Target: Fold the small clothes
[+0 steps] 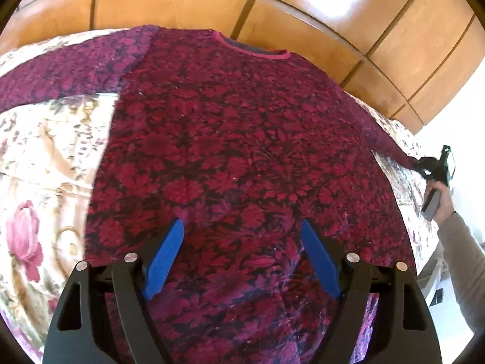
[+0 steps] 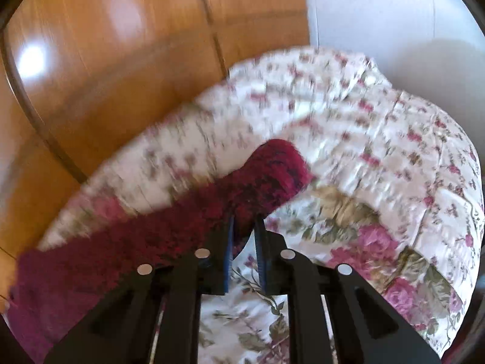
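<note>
A dark red floral-patterned sweater (image 1: pixel 236 139) lies spread flat on a flowered bedspread (image 1: pixel 45 157), neckline (image 1: pixel 251 50) at the far side. My left gripper (image 1: pixel 242 227) is open and empty above the sweater's lower part. In the right wrist view, my right gripper (image 2: pixel 244 221) is shut on the end of the sweater's right sleeve (image 2: pixel 266 176), held above the bedspread (image 2: pixel 379 157). The right gripper also shows in the left wrist view (image 1: pixel 436 166) at the far right, at the sleeve's end.
A wooden headboard (image 1: pixel 212 6) runs along the far side of the bed, also in the right wrist view (image 2: pixel 106 75). A white wall (image 2: pixel 394 9) is to the right. The bed's right edge (image 1: pixel 424 242) is near the person's arm (image 1: pixel 466 257).
</note>
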